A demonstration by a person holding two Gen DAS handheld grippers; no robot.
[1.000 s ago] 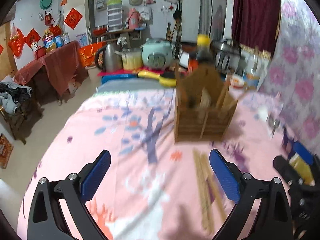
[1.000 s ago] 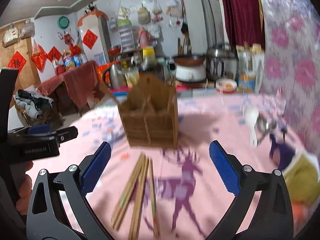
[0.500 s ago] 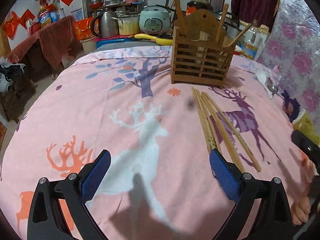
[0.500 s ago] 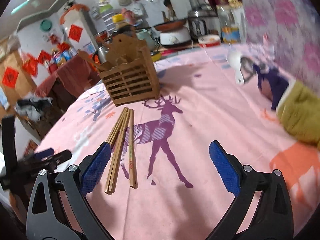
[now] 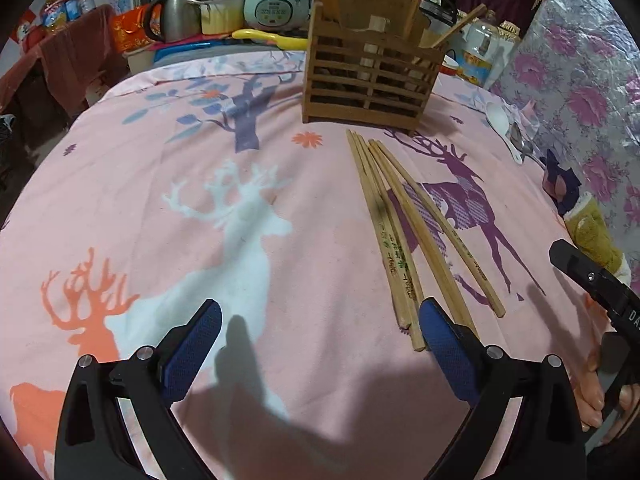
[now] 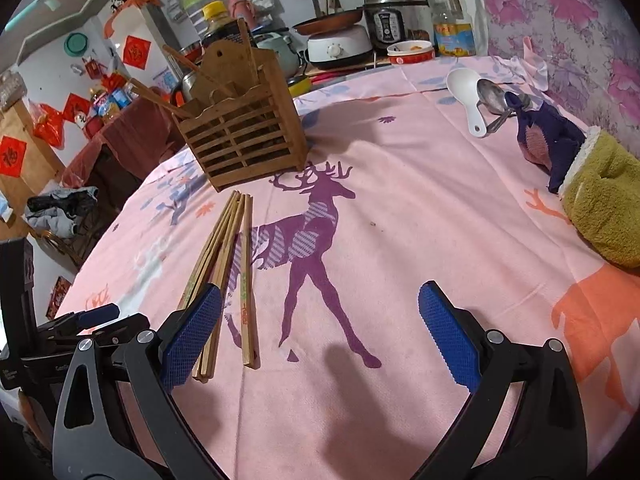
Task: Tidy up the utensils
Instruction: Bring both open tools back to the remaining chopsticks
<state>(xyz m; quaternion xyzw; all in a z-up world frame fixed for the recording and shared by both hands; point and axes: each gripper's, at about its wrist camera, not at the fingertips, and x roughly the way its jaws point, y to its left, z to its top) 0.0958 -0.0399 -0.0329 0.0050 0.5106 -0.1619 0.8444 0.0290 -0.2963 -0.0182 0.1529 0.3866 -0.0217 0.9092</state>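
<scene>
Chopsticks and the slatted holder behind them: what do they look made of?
The chopsticks look like unvarnished bamboo or light wood: pale tan, matte, green print near the thick ends. The slatted holder looks like darker brown wood or bamboo, dull finish, thin horizontal slats; which of the two is unclear.

Home kitchen, likely: rice cooker [image 5: 277,7], kettle [image 5: 173,19].

five loose chopsticks [image 5: 404,224], two spoons [image 6: 476,96], one holder [image 5: 370,76]
</scene>
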